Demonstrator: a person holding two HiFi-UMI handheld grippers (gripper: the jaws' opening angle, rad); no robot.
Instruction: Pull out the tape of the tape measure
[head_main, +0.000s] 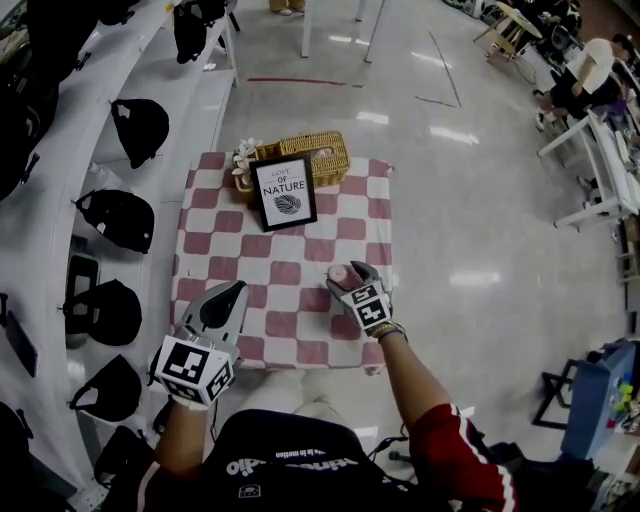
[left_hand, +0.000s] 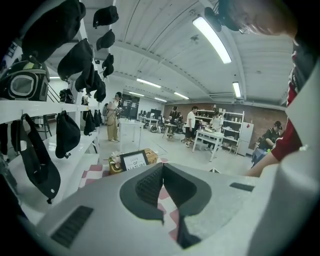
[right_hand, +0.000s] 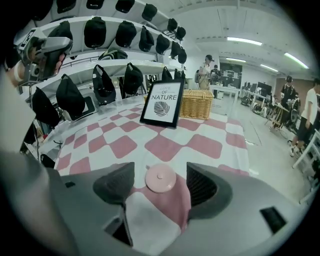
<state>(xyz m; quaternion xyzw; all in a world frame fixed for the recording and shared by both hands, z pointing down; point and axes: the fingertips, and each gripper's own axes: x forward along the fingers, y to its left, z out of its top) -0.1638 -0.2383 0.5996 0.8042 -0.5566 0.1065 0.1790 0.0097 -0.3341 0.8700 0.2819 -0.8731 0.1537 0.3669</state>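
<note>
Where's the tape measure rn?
Right gripper view: the pink tape measure lies on the checked tablecloth between the right gripper's open jaws, touching neither pad; the framed sign stands beyond it.

On the bench (head_main: 285, 272), a framed sign (head_main: 283, 192) stands at the far middle. A basket (head_main: 322, 153) sits just behind it, with flowers (head_main: 243, 156) at the basket's left. The tape measure (head_main: 338, 272) lies nearer, to the right, between the right gripper's (head_main: 350, 276) jaws.

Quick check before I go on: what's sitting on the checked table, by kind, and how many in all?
Tape measure: 1
Frame: 1
Basket: 1
Flower bunch: 1
Total: 4
</note>
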